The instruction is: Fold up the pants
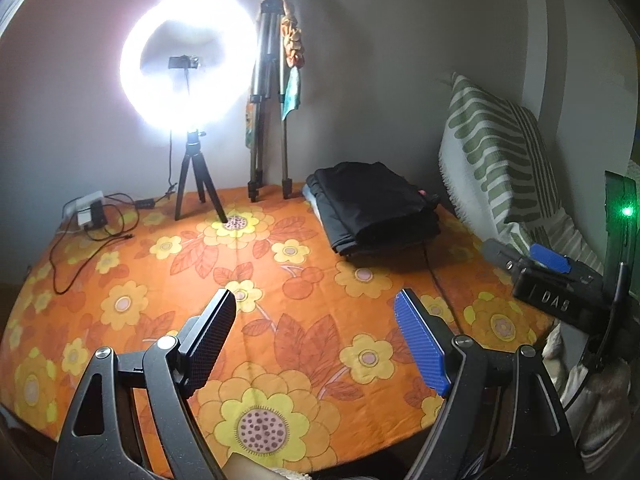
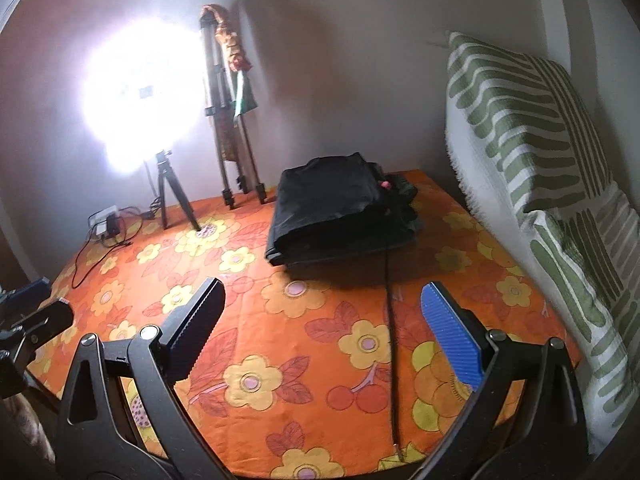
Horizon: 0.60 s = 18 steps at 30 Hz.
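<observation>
A folded stack of black pants (image 1: 376,208) lies at the far right of the orange flowered bedspread (image 1: 280,280); it also shows in the right wrist view (image 2: 340,208). My left gripper (image 1: 318,302) is open and empty, hovering above the spread well short of the pants. My right gripper (image 2: 324,294) is open and empty, also short of the stack; its body shows at the right edge of the left wrist view (image 1: 552,280). A black cord (image 2: 390,320) runs from under the stack toward me.
A lit ring light on a small tripod (image 1: 188,76) and a folded tripod with cloth hung on it (image 1: 268,100) stand at the back wall. A charger and cables (image 1: 92,216) lie at the back left. A green striped cushion (image 2: 540,152) leans on the right.
</observation>
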### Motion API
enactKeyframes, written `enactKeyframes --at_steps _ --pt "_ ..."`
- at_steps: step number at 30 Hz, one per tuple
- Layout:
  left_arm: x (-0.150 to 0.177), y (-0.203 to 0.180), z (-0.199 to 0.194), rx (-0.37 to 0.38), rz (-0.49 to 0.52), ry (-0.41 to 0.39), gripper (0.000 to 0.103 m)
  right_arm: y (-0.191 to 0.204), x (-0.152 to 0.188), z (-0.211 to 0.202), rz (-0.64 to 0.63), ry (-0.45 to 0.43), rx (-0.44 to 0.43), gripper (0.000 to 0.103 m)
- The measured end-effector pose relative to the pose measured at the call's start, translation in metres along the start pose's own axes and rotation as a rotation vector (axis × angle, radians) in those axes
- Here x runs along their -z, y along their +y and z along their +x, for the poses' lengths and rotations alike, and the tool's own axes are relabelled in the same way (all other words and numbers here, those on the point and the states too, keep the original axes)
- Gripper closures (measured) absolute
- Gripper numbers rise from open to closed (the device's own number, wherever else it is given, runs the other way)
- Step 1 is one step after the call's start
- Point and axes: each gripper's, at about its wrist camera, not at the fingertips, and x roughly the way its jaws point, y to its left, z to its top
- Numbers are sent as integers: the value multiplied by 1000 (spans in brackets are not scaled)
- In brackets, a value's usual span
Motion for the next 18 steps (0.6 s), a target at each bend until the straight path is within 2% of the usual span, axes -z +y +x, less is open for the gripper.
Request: enactKeyframes --at_steps 6,18 --pt "2 0 -5 -18 3 -15 21 -12 0 -1 24 -11 39 3" --pt "1 2 -9 -43 -2 -27 21 -9 1 -3 18 -11 46 3"
